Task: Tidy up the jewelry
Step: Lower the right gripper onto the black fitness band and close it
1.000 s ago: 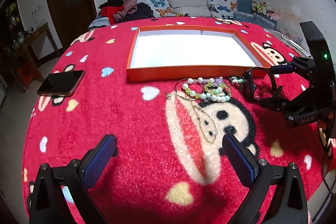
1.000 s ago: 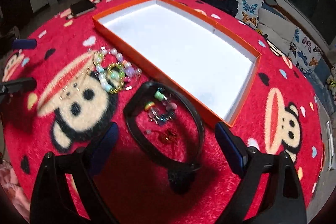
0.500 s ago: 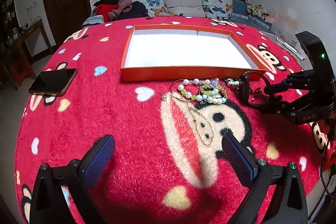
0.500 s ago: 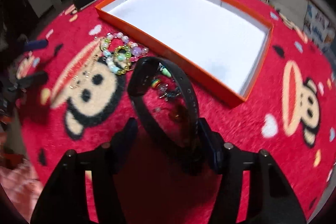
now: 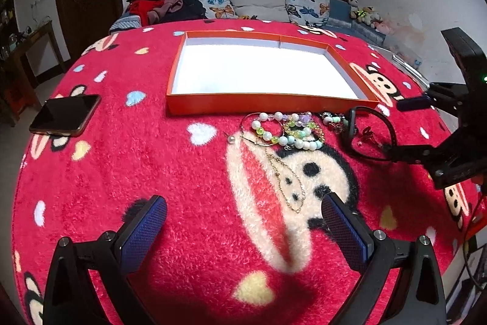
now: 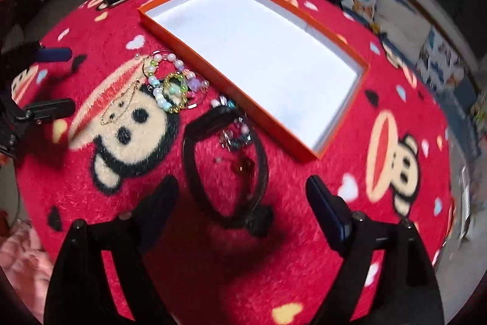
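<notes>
A black band [image 6: 188, 163] lies on the red blanket between the fingers of my right gripper [image 6: 240, 191], whose jaws are opening; the pads do not touch it. Small beaded charms [image 6: 234, 139] sit inside its loop. Several bead bracelets [image 5: 286, 131] and a thin gold chain [image 5: 286, 178] lie left of the band, just before the orange tray [image 5: 258, 105] with its bare white floor. My left gripper [image 5: 243, 203] stands open over the monkey print, short of the chain, with nothing between its fingers. The right gripper [image 5: 394, 127] shows at the right in the left wrist view, by the black band [image 5: 353, 124].
A dark phone [image 5: 65, 114] lies on the blanket at the far left. The round blanket-covered table drops off on all sides. A sofa with butterfly cushions [image 5: 219, 0] and a heap of clothes stands behind it, a wooden side table at the left wall.
The right gripper's jaws narrowed around the black band half a second ago and have spread again, and the gripper has lifted a little. The band lies on the blanket. The left gripper barely moved.
</notes>
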